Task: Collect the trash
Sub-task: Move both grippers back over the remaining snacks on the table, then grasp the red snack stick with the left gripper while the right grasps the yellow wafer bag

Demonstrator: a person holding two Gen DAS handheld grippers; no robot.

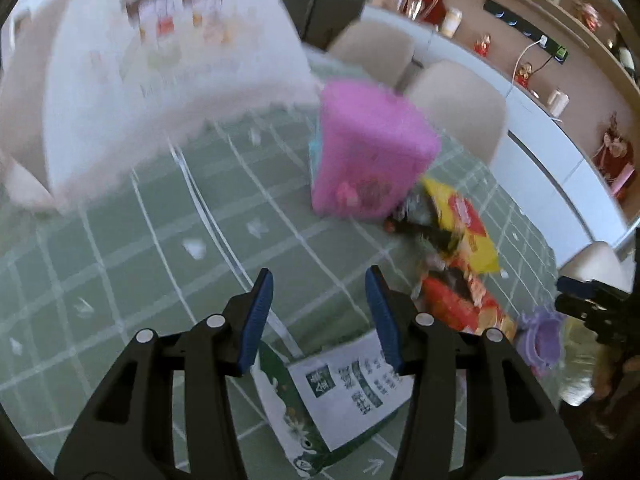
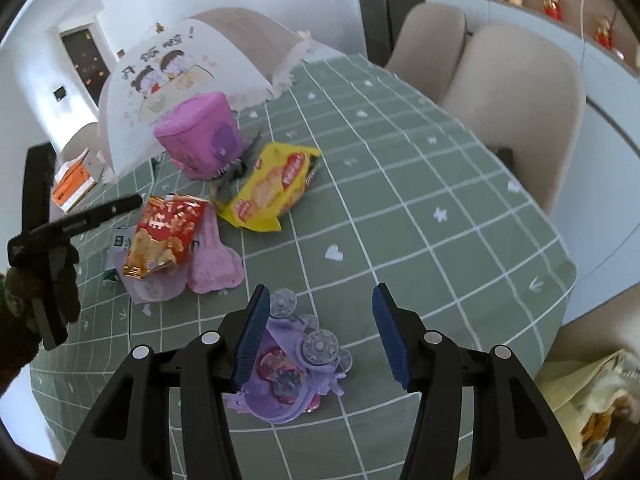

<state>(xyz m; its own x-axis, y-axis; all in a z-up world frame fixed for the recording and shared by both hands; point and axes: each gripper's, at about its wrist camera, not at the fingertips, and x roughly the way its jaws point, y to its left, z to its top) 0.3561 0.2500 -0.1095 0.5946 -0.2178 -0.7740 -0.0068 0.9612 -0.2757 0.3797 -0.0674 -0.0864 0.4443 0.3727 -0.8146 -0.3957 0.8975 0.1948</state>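
Green checked table (image 2: 440,208) carries pink bin (image 2: 200,136), snack wrappers (image 2: 276,184).

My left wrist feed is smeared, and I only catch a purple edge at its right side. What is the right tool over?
Observer: The right tool is open above a purple toy with clear round discs on it. The toy lies on the green checked tablecloth, and the pads are not pressing on it.
Operator: I see a red snack bag. Is anything beneath it?
Observer: Yes. A flat pink wrapper sticks out from under the red snack bag on the side nearer the toy.
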